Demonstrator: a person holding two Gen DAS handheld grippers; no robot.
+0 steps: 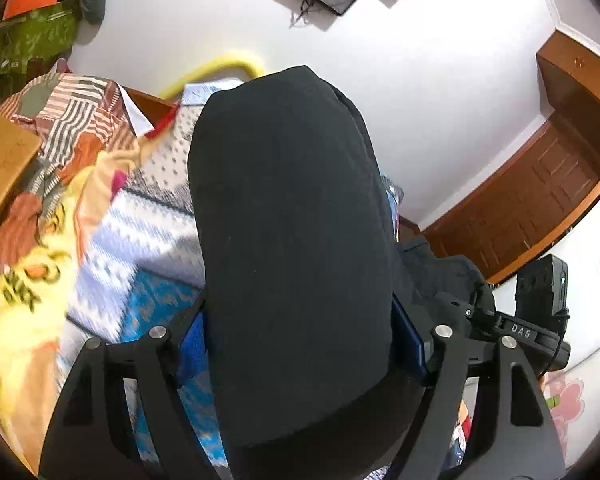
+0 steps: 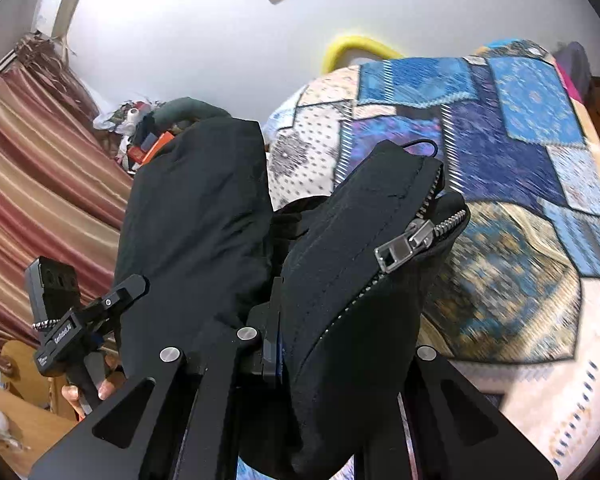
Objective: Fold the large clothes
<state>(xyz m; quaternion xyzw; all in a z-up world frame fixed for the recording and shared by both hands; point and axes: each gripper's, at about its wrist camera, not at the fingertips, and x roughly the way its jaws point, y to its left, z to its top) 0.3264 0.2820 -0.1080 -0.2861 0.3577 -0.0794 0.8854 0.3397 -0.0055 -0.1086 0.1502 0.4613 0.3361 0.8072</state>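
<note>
A black zip-up jacket (image 1: 292, 240) is held up off the bed by both grippers. My left gripper (image 1: 300, 344) is shut on a thick bundle of its fabric, which stands between the blue pads (image 1: 194, 344) and hides the view ahead. My right gripper (image 2: 340, 344) is shut on the jacket's zipper edge (image 2: 360, 264); the silver zip pull (image 2: 404, 250) hangs to the right. The left gripper (image 2: 72, 332) shows at the left in the right wrist view, beside another black fold (image 2: 196, 220).
A bed with a blue patchwork quilt (image 2: 512, 136) lies below and to the right. A striped orange blanket (image 1: 60, 152) is at the left. A wooden door (image 1: 540, 196), red-striped curtains (image 2: 40, 168), a yellow tube (image 2: 352, 46) and white walls surround it.
</note>
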